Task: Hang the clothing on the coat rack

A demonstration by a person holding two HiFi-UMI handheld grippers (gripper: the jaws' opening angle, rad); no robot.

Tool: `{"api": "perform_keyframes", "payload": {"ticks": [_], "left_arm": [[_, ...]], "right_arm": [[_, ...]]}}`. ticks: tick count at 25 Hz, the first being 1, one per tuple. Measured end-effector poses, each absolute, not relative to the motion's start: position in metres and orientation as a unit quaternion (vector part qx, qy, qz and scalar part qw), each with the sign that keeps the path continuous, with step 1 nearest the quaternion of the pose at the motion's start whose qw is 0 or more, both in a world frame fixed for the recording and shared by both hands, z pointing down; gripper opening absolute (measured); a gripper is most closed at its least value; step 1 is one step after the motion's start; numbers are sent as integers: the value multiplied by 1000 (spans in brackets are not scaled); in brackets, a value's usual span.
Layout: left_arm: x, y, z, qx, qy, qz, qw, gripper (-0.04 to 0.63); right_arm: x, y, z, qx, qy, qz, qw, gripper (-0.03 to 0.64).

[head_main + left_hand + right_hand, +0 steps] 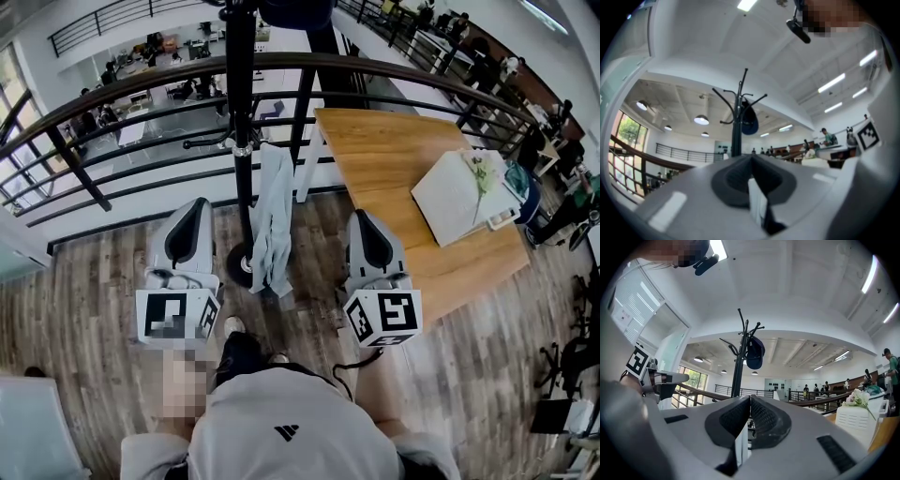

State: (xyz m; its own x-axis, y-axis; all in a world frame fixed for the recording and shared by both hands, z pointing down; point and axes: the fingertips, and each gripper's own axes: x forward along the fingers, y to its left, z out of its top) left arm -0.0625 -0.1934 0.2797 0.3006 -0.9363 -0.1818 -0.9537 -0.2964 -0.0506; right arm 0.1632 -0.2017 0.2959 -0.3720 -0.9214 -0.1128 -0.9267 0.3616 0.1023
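Both of your tongs are clenched with nothing in them: the left tongs (199,202) and the right tongs (360,217) sit low on either side of the tall black metal coat rack (240,112), each just clear of it. The long pale grey-blue garment (272,216) already hangs beside the pole, its top up by the lower pegs and its hem close to the round base near the brown wood-plank floor (94,281). The main risk, as I judge it, is a weak hang. If only a fold of cloth sits over a short peg, a knock to the pole from either tongs or from your shoe (233,325) beside the base could shake it loose and drop it. A harder bump might rock the whole stand towards the dark curved metal railing (141,94) behind it, or unseat the dark blue cap (754,355) hooked near the top. The low hem could also catch underfoot. You cannot check the hold from here: the head view looks steeply down, so the exact peg and how much cloth lies over it are not readable, and the top of the stand is cut off. Both gripper views tilt upward to the ceiling and upper hooks, so the garment is out of their sight. Whether the hem touches the floor is also unclear.
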Motion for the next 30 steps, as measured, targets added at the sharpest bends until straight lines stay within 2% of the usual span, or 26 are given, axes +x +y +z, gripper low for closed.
{"api": "perform_keyframes", "payload": {"ticks": [30], "left_arm": [[-31,-194,286,-800,593,47,72,8]], "right_arm": [[189,-203,294,-556,827,69,47,-5]]}}
